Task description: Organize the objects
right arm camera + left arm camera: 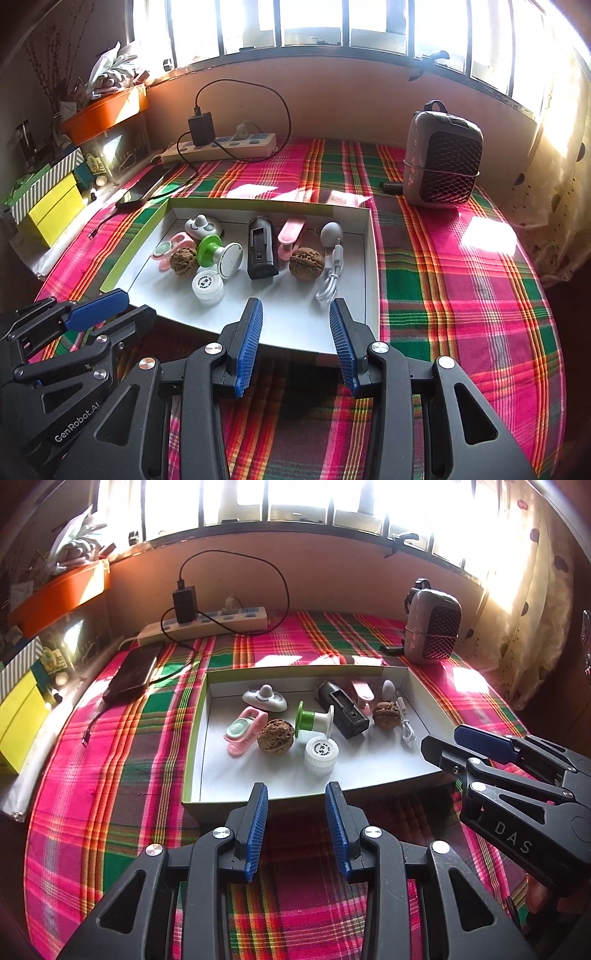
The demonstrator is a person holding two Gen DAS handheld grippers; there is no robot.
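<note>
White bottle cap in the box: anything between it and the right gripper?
Nothing visible. The right gripper is open and empty above the box's near wall; the white bottle cap lies just beyond, left of its line, with bare box floor between.

A shallow white box (373, 258) lies open on the plaid cloth. Along its far wall sit a smiling white gadget (202, 226), black battery case (261, 248) and pink clip (290, 236). Two walnuts (306, 261), a green-ended spool (218, 255), white cap (208, 286) and coiled white cable (328, 281) lie nearer its middle.
</note>
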